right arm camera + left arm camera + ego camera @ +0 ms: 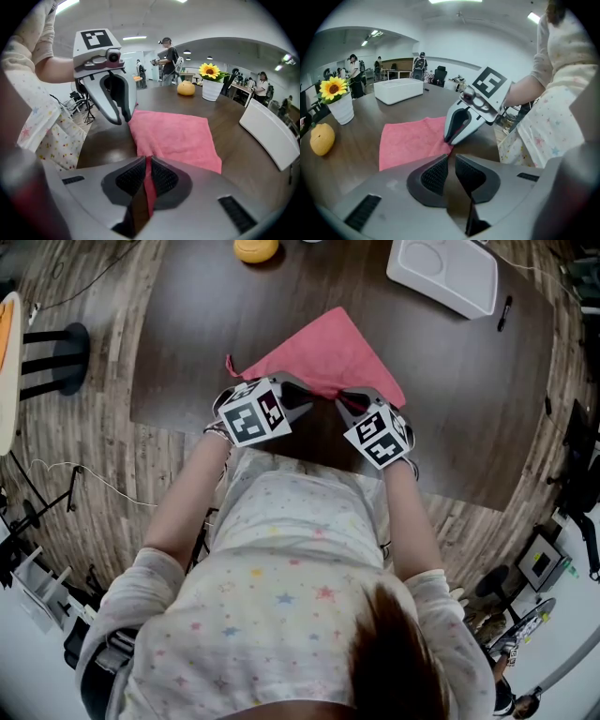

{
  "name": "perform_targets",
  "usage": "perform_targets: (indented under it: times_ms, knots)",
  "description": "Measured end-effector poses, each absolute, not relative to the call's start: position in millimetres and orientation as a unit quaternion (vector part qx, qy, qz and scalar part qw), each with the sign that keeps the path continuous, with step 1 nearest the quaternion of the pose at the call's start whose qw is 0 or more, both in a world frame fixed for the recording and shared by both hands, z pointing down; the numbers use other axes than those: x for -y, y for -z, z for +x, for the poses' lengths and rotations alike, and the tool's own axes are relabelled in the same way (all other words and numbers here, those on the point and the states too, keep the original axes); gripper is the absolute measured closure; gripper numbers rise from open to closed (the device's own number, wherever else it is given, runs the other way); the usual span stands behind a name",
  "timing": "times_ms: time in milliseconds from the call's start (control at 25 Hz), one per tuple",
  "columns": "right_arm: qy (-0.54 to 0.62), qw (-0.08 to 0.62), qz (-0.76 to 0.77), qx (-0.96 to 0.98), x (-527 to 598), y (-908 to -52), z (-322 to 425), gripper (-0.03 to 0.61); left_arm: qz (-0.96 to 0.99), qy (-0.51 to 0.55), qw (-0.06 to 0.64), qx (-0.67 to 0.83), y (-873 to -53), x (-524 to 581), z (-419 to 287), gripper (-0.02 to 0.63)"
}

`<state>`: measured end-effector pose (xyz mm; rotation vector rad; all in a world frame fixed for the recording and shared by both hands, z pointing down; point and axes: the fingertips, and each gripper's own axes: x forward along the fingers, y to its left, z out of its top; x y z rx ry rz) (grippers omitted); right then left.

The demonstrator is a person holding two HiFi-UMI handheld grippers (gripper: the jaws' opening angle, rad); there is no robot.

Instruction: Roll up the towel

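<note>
Two hand-held grippers work at the near edge of the counter (187, 352). The right hand-held gripper (147, 164) has its jaws clamped on the near edge of the pink towel (176, 133). The left hand-held gripper (451, 161) has its jaws drawn narrow, with only counter surface showing in the gap. The towel lies spread from the near edge toward the counter's middle. A white tray (445, 273) sits at the far right corner.
</note>
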<state>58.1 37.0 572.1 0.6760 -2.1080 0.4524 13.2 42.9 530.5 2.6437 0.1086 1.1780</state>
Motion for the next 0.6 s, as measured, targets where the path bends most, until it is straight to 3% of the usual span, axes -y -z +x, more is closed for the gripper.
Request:
perform_targets:
  times_ms: [160,400,600]
  knots:
    - [-0.186,0.424,0.271,0.844,-36,-571,56,0.534,0.901,-0.422,0.097,-0.037,-549,-51,18,0.575]
    - [-0.175,0.424,0.26,0.849,-37,-573,55,0.522,0.911,-0.409,0.057,0.019,-561,-25,22,0.494]
    - [-0.154,0.429,0.253,0.853,-42,-571,60,0.48,0.888,-0.458,0.043,-0.016,-584,-36,7,0.488]
